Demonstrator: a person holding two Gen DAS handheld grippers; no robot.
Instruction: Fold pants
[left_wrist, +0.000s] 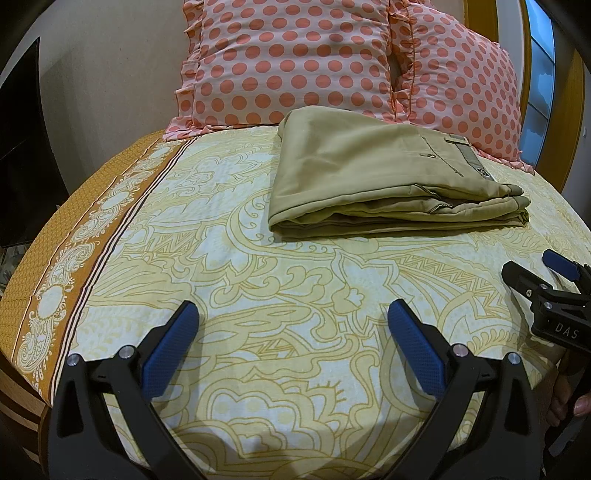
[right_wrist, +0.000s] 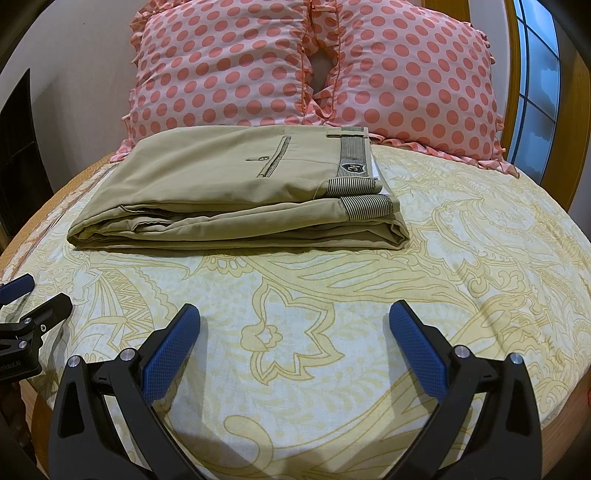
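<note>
On the bedsheet (right_wrist: 461, 258) folded pants (right_wrist: 229, 184) lie; left tongs (left_wrist: 291, 314) and right tongs (right_wrist: 295, 314) gape wide, holding nothing

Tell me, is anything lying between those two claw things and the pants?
Nothing visible. Only bare patterned bedsheet lies between each open gripper, left and right, and the folded pants. The pillows sit behind the pants, out of the way.

Khaki pants (right_wrist: 221, 184) folded into a flat layered rectangle; buttoned back pocket and striped waistband facing up; lying on the bedsheet just before the pillows.
</note>
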